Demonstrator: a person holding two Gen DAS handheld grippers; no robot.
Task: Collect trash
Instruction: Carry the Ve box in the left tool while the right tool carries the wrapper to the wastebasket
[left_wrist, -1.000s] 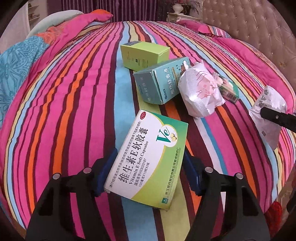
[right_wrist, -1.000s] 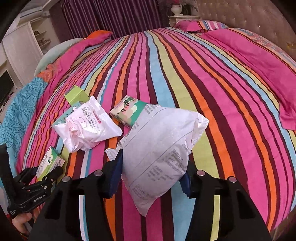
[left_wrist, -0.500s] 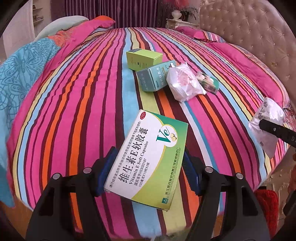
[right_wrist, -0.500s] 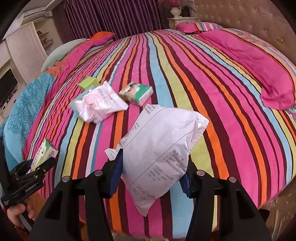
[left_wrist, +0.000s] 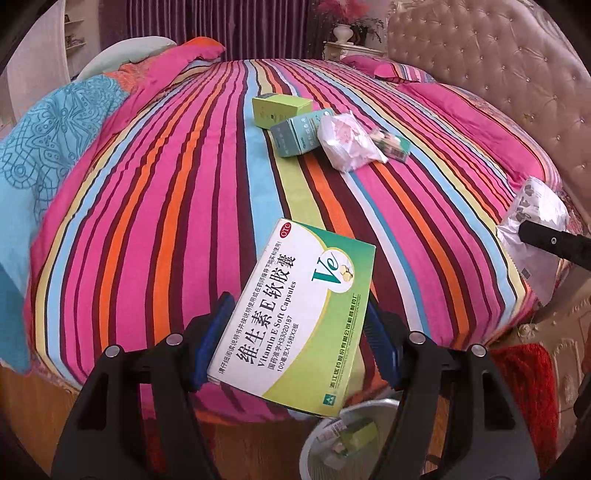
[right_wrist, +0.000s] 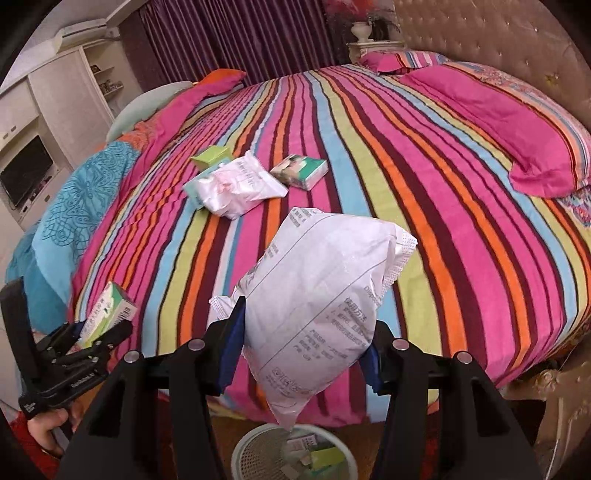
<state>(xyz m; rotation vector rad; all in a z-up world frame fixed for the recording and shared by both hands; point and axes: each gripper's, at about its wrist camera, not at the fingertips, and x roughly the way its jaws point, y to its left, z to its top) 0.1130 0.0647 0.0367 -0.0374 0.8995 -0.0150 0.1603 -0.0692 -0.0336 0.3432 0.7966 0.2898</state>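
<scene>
My left gripper (left_wrist: 295, 347) is clamped across the short sides of the vitamin E box (left_wrist: 295, 317), whose long axis runs forward and away from my hand, so its far end juts out past the blue pads. My right gripper (right_wrist: 301, 350) pinches the white packet (right_wrist: 317, 295) in the same manner, the packet's length reaching up and forward while its lower tail droops below the pads. Both pieces are lifted clear of the striped bed (left_wrist: 166, 206). What matters for the drop is what sits beneath: the mesh waste bin (right_wrist: 258, 454) stands on the floor at the foot of the bed, and in the right wrist view the packet's tail hangs almost straight above its rim, so I judge the right hand nearer to letting go. In the left wrist view the bin (left_wrist: 314, 446) lies below and a little right of the box's near corner, so that hand likely needs a small shift rightward. Farther out on the bed, well apart from both hands, wait a green box (left_wrist: 282, 109), a teal box (left_wrist: 295, 138), a crumpled white wrapper (left_wrist: 347, 142) and a small tissue pack (right_wrist: 300, 171).
</scene>
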